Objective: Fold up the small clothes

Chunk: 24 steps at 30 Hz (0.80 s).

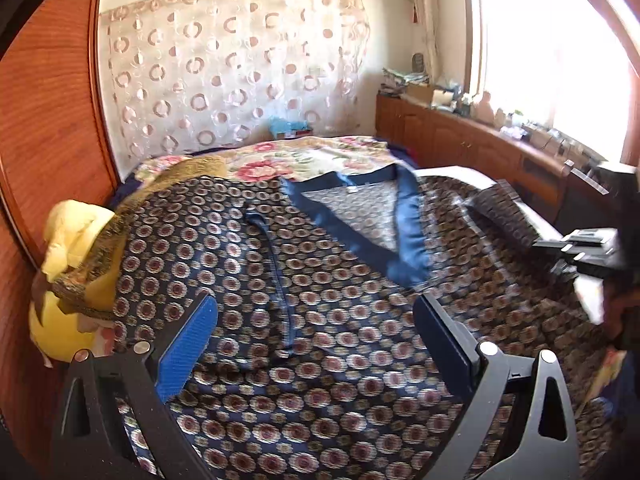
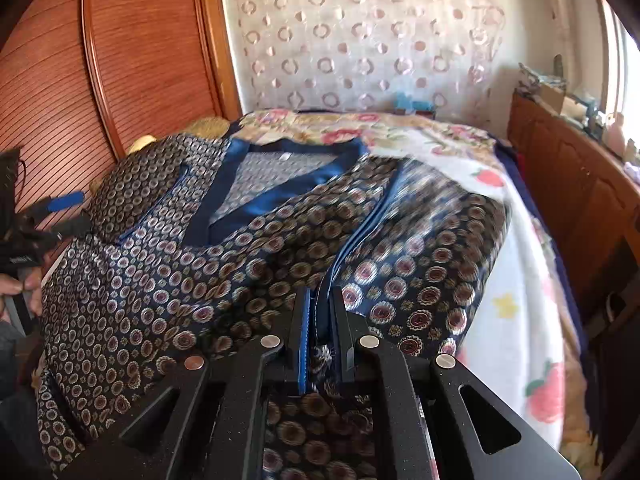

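A dark blue patterned shirt (image 1: 320,280) with a plain blue V collar (image 1: 404,216) lies spread on the bed. My left gripper (image 1: 316,304) is open just above its middle, holding nothing. My right gripper (image 2: 322,296) is shut on a blue-trimmed fold of the shirt (image 2: 420,248) at its right side, lifting it off the bed. The collar shows in the right wrist view (image 2: 248,200) too. The right gripper also appears at the right edge of the left wrist view (image 1: 584,248), and the left gripper at the left edge of the right wrist view (image 2: 52,208).
A floral bedspread (image 2: 528,280) covers the bed. A yellow pillow (image 1: 76,272) lies at the left by a wooden wardrobe (image 1: 52,120). A wooden cabinet (image 1: 472,144) with clutter runs along the right under the window. A circle-patterned curtain (image 1: 232,68) hangs behind.
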### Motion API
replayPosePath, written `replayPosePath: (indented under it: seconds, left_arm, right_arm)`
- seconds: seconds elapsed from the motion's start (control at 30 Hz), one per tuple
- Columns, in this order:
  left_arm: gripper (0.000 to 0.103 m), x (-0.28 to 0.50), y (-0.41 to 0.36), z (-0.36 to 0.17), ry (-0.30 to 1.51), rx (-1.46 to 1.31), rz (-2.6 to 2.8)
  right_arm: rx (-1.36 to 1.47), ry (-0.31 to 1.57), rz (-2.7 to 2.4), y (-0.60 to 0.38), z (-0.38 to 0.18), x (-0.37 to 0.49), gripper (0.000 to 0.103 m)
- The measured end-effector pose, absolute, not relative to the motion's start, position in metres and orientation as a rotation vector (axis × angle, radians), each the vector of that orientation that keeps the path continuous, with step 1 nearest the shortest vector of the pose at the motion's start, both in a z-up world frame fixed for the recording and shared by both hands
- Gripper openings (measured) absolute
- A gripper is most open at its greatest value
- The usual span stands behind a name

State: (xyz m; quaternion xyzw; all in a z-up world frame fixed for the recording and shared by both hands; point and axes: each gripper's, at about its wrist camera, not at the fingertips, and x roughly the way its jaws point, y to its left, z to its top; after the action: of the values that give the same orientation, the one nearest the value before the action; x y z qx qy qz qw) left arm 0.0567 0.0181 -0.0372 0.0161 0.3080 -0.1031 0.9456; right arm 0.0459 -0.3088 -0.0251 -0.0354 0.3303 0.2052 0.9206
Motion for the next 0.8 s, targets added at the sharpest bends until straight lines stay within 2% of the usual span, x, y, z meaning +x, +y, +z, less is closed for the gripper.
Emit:
replayPosePath:
  seconds: [0.3, 0.37, 0.43, 0.47, 0.8]
  left_arm:
    - [0.099, 0.052, 0.009, -0.034, 0.628, 0.014, -0.261]
    - [0.099, 0.049, 0.007, -0.034, 0.630, 0.011, -0.267]
    - [0.099, 0.049, 0.005, -0.035, 0.633, 0.009, -0.274]
    - [0.099, 0.049, 0.004, -0.035, 0.636, 0.008, -0.277]
    - [0.099, 0.047, 0.000, -0.038, 0.646, 0.016, -0.273]
  right_arm:
    - [-0.096, 0.661, 0.461, -0.313, -0.017, 0.037, 0.009]
    - [-0.109, 0.653, 0.437, -0.320, -0.013, 0.032, 0.017]
    - [-0.124, 0.657, 0.396, -0.320, -0.012, 0.040, 0.040]
    - [-0.134, 0.668, 0.392, -0.319, -0.013, 0.047, 0.042]
    - [-0.226, 0.821, 0.382, -0.285, -0.049, 0.103, 0.043]
